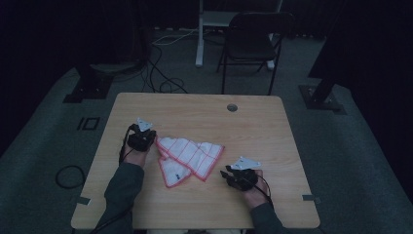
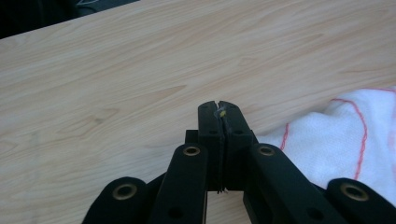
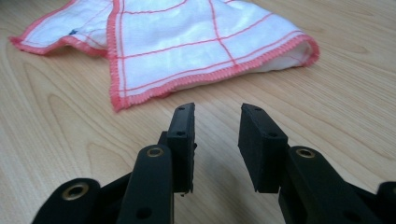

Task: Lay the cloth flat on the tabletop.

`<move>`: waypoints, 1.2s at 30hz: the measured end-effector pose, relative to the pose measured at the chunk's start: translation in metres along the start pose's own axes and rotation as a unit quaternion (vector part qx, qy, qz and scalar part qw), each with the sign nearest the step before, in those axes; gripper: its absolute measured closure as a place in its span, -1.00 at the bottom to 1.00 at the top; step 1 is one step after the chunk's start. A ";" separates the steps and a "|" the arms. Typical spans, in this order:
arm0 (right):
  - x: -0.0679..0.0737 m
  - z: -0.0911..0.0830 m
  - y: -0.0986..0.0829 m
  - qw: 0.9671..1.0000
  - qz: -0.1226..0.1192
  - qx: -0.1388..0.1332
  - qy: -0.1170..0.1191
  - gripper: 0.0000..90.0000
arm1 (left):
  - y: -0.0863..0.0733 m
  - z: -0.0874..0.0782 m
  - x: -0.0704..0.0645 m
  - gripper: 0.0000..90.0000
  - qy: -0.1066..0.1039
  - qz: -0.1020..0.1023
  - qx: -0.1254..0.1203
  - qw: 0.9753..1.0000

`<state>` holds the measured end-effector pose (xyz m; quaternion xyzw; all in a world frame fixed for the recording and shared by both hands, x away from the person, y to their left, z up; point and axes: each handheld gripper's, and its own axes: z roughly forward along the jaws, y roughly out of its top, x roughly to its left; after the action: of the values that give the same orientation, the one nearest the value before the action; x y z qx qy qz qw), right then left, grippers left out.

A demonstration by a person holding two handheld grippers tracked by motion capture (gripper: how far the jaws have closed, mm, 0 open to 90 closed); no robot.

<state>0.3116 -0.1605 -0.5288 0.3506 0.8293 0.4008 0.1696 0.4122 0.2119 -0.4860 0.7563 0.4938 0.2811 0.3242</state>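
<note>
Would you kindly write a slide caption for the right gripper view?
Open right gripper poised over the wooden table, short of a folded white cloth with red-stitched edges.

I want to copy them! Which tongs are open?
The right tongs, with a clear gap between the jaws. The left tongs are shut tight.

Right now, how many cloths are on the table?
1: a white cloth with red grid lines, folded and rumpled, lying mid-table between the left gripper and the right gripper, touching neither. Its folds could hide a second layer, but no separate cloth shows.
</note>
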 end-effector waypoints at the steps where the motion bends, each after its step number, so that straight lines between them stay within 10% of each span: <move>1: 0.002 0.001 0.001 1.000 -0.006 0.001 0.003 0.47 | 0.000 0.000 0.002 0.78 0.003 -0.004 -0.002 1.000; 18: 0.024 0.017 0.012 0.998 -0.045 0.003 0.033 0.47 | -0.021 -0.026 -0.047 0.70 -0.061 0.020 -0.019 0.998; 36: 0.049 0.044 0.019 0.994 -0.089 0.030 0.056 0.47 | -0.071 -0.047 -0.103 0.70 -0.141 0.041 0.000 0.989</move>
<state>0.3103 -0.0929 -0.5410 0.2572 0.8769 0.3782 0.1477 0.3004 0.1474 -0.5216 0.8081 0.4112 0.1848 0.3791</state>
